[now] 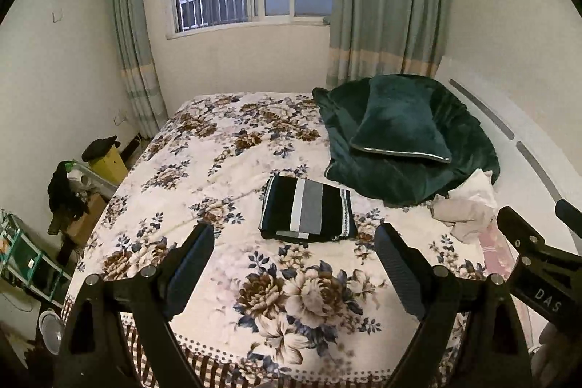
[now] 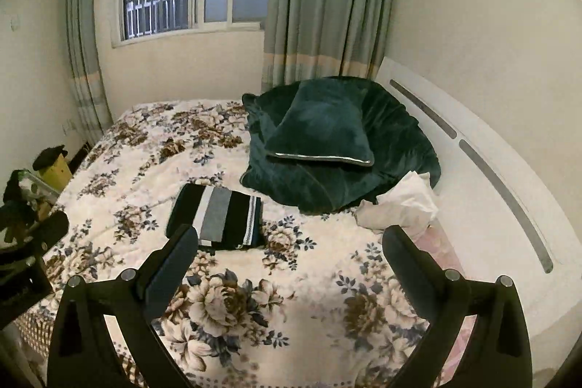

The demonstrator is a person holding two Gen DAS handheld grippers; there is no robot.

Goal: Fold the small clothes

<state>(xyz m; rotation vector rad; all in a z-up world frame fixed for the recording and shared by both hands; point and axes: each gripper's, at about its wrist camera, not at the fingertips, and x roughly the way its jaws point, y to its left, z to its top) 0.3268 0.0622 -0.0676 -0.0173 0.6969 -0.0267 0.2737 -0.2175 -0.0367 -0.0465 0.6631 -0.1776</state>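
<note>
both grippers, left (image 1: 294, 242) and right (image 2: 291, 246), are hovering with jaws wide and empty above a folded striped garment (image 1: 307, 211) lying on the floral bed (image 1: 218, 148).

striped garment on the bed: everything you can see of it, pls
The striped garment is folded into a neat flat rectangle, soft knit by the look: black with white and grey bands, patterned trim along one edge. It lies on the floral bedspread, apart from the green blanket and white cloth. No gripper touches it.
</note>
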